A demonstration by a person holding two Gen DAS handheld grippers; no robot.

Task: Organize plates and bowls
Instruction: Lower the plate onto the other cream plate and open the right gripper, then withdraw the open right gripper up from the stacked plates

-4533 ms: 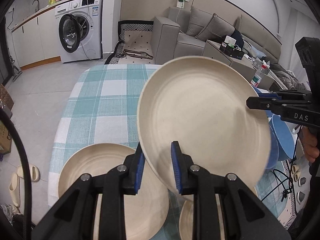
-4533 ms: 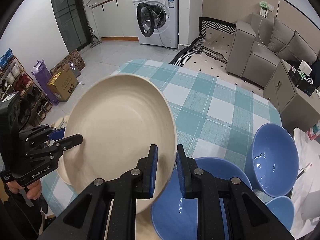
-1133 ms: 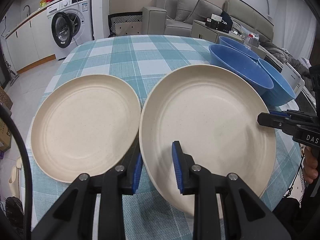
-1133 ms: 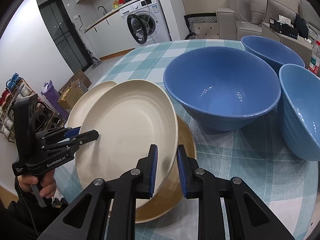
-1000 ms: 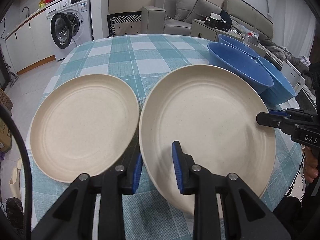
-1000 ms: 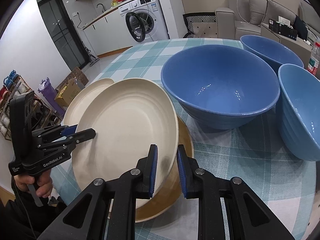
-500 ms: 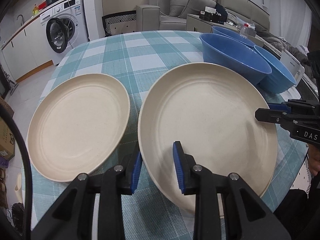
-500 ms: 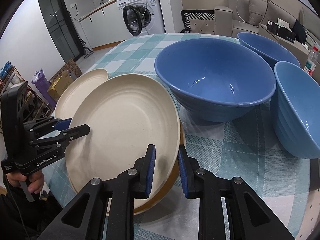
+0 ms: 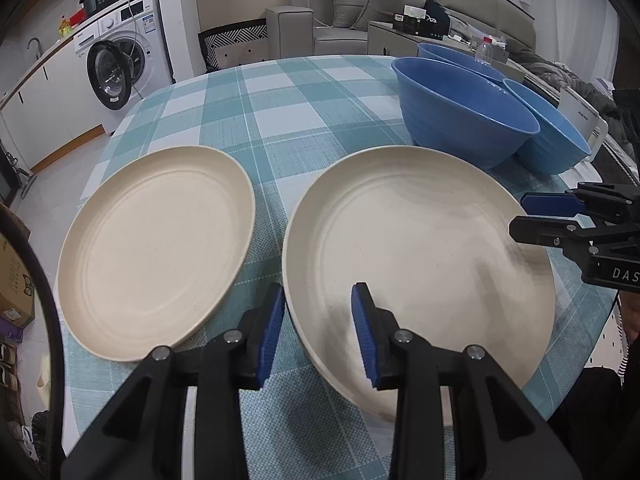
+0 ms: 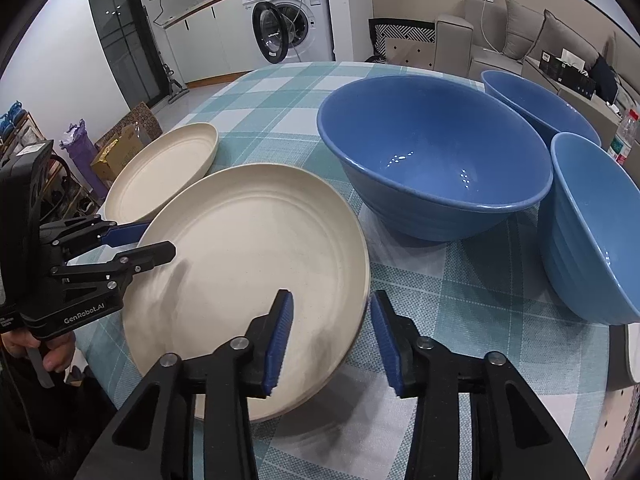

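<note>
Round table covered in a teal-and-white checked cloth (image 9: 280,120), seen from 2 hand-held grippers at its near edge. Nearest, a large round cream plate (image 9: 420,248), lying flat on the stack beneath it, whose darker rim just shows in the right wrist view. Left gripper (image 9: 318,332) with black arms and blue ribbed pads, jaws opening, straddling the plate's near-left rim; both pads standing clear of the rim, so no pinch on it. Right gripper (image 10: 332,336), same build, jaws opening wider, the plate's near-right rim between them with a visible gap on each side. Each gripper also visible from the other's camera, at opposite edges of that plate. To the left, a second cream round plate (image 9: 156,248), just beside the first, apart from it by a strip of cloth. Behind and to the right, 3 glossy blue bowls: a large blue bowl (image 10: 432,168) just behind the plate, a second blue bowl (image 10: 536,108) farther back, a third blue bowl (image 10: 596,224) at the right, touching or nearly touching the large one. Beyond the table, a white washing machine (image 10: 292,16) with its door open, and a grey sofa (image 9: 352,12).
</note>
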